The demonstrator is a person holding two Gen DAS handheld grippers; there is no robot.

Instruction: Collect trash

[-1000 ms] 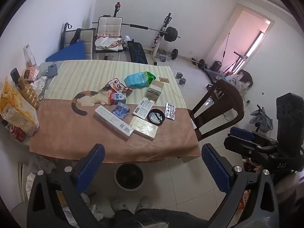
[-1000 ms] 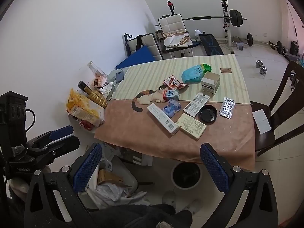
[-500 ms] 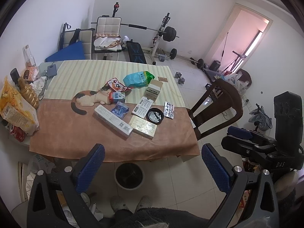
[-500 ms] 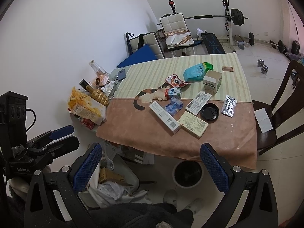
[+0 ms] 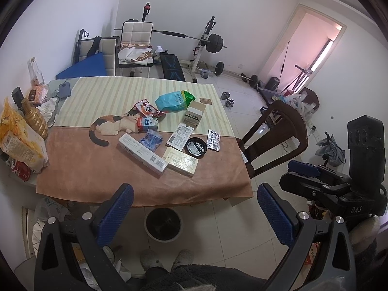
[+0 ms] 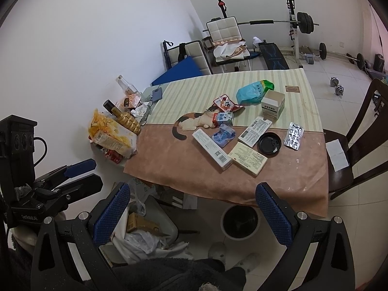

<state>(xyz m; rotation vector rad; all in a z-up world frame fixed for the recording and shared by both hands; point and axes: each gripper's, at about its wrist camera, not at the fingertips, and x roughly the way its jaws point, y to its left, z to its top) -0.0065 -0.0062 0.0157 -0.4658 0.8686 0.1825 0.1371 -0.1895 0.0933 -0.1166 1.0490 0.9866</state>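
I have drawn back a little over the last second; the desk (image 5: 72, 169) looks smaller, so nothing is collected yet. Left tongs (image 5: 194, 208) and right tongs (image 6: 192, 208) hang wide open and empty, above the round dark bin (image 5: 163, 223). White cartons (image 5: 142, 153) lie mid-desk.

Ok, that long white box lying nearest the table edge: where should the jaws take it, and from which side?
Grip the long white box across its narrow width near the middle, coming down from above. It lies flat and diagonal on the tablecloth, so turn the jaws square to its long sides. Its near end touches the flat yellow box; the middle looks clearer.
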